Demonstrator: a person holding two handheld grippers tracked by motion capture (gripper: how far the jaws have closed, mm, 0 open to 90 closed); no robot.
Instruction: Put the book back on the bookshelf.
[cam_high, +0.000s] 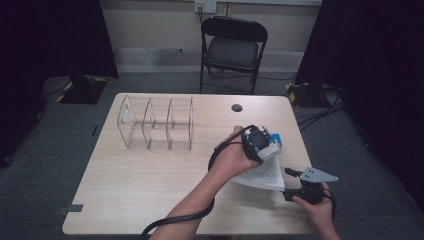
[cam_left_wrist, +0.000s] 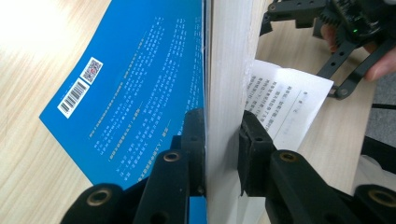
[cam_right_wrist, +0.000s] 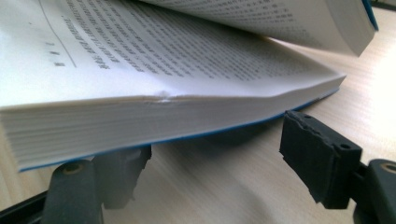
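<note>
Now left tool (cam_left_wrist: 219, 140) pinches book (cam_left_wrist: 140, 93); right tool (cam_right_wrist: 210, 163), spread, lies beneath its pages.

clear rack (cam_high: 156, 123), black chair (cam_high: 233, 46)

Both forearms are showing bare, with no sleeves on them. The left tongs (cam_high: 264, 145) are wearing a black body and a thick black cable looping off the wrist. The right tongs (cam_high: 288, 183) are carrying a grey three-cornered plate with small holes. Black perforated links and brass-ringed screws are showing at the jaws.
</note>
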